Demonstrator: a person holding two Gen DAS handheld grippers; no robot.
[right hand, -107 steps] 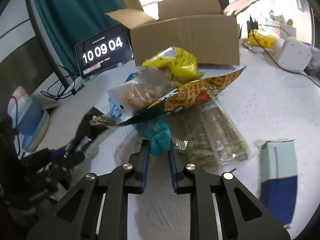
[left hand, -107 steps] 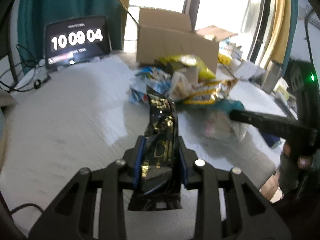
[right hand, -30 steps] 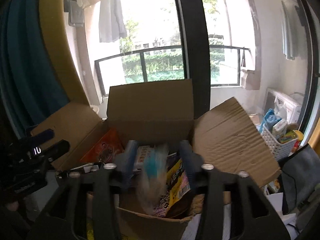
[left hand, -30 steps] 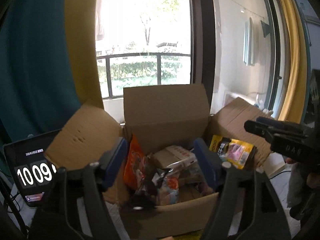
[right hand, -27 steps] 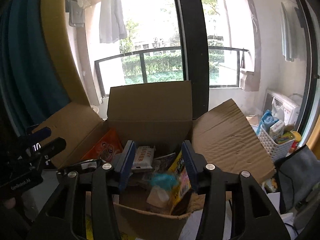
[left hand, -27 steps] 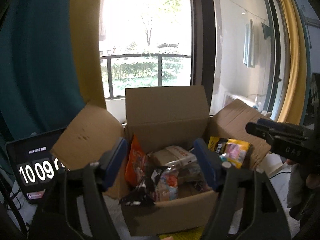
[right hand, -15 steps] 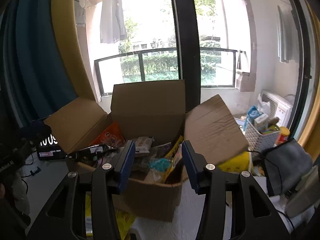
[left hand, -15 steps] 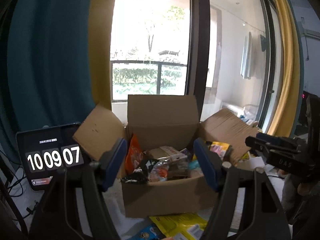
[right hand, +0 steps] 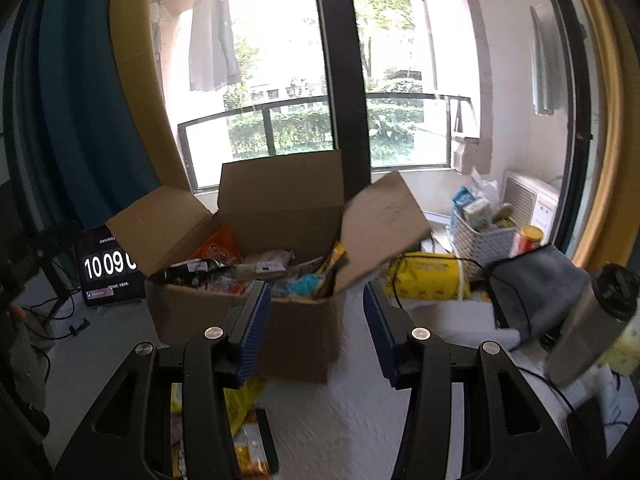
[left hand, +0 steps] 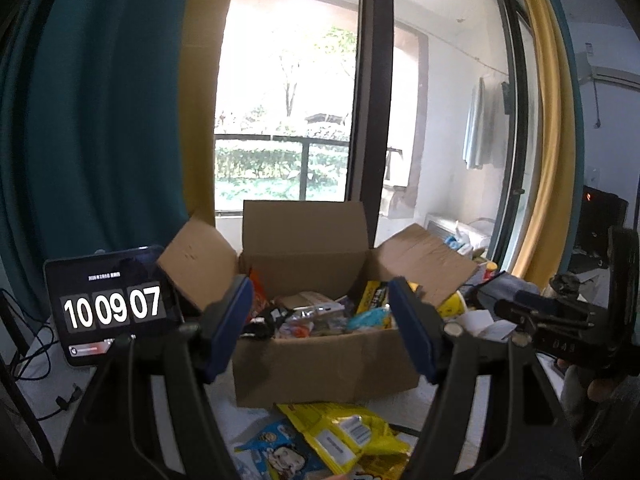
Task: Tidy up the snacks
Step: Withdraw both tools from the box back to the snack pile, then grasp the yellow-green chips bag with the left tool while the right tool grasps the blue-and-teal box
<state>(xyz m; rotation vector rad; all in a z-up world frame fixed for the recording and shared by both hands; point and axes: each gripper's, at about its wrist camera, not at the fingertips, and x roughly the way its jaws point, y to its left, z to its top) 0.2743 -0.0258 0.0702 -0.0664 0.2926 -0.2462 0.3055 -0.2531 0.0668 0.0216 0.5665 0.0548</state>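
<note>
1. The left gripper, black with blue-padded fingers, is being held with its jaws spread apart and nothing between them

2. The right gripper is likewise being held spread and empty, and its black body is being seen at the right edge of the left wrist view

3. An open brown cardboard box is being shown standing towards the far edge of the white table, flaps raised

4. Assorted snack packets are being shown piled inside the box

5. A yellow foil snack bag and a blue cartoon-printed packet are being shown lying on the table just in front of the box

6. A black tablet clock is being shown propped just left of the box
</note>
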